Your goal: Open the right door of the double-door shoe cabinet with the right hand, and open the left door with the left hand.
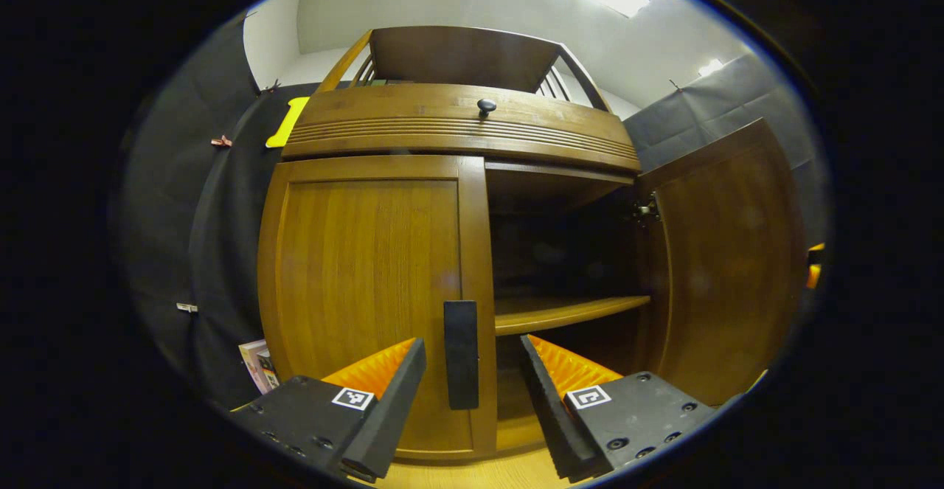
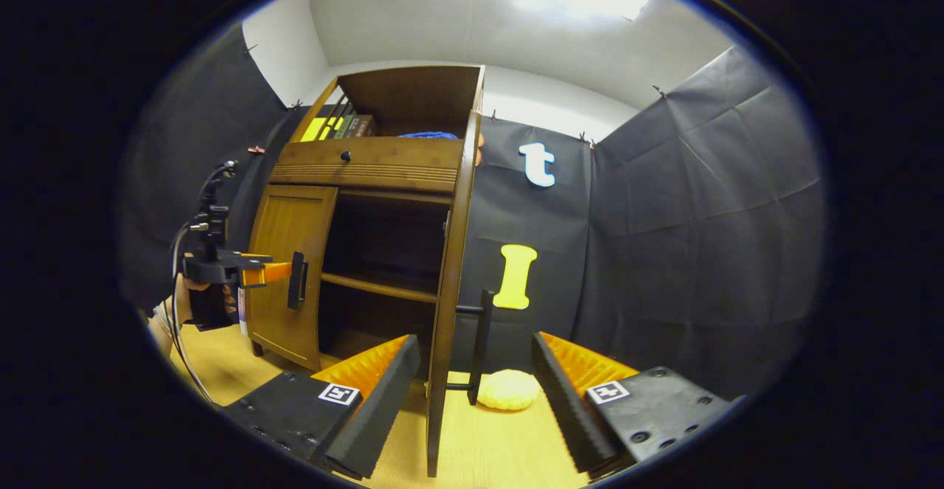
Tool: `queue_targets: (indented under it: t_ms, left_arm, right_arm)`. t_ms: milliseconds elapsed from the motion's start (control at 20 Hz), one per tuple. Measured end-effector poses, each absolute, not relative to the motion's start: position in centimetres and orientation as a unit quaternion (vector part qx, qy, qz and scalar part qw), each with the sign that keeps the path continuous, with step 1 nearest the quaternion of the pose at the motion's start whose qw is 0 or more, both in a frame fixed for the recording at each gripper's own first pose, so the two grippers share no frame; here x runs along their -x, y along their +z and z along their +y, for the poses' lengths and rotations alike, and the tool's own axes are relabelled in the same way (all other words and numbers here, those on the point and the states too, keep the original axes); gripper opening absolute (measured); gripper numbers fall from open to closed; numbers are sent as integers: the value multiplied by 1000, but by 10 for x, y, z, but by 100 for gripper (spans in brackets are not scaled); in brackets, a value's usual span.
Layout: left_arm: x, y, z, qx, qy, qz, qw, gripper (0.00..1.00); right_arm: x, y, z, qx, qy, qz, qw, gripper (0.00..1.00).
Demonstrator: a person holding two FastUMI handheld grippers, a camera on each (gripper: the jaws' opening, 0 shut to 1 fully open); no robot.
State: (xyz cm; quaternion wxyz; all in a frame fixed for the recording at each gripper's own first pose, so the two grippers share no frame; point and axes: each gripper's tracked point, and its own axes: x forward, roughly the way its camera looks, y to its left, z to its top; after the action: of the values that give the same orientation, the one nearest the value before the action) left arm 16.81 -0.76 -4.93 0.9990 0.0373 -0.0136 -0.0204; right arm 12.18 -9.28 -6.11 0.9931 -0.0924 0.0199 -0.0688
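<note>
The wooden shoe cabinet has its left door closed and its right door swung wide open. My left gripper is open, and the left door's dark bar handle stands between its fingers without either pressing on it. In the right gripper view the right door is seen edge-on. Its bar handle and the door edge sit between the fingers of my open right gripper. A hand holds the left gripper at the left door's handle.
Inside the cabinet a shelf crosses the dark interior. A drawer with a round knob sits above the doors, with books on top. A pale yellow rounded object lies on the wooden floor beside the open door.
</note>
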Motion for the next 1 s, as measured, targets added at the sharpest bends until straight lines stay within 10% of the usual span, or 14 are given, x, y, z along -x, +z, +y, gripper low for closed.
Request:
queue_targets:
  t_ms: [350,1000]
  left_arm:
    - [-218,-77,-9,-64,-23,4,998,81]
    - [-230,-84,2,-17,-14,0,1000,30]
  right_arm:
    - [-100,-57,-132,78,-112,0,991,95]
    - [-97,-59,-136,81,-129,11,988,95]
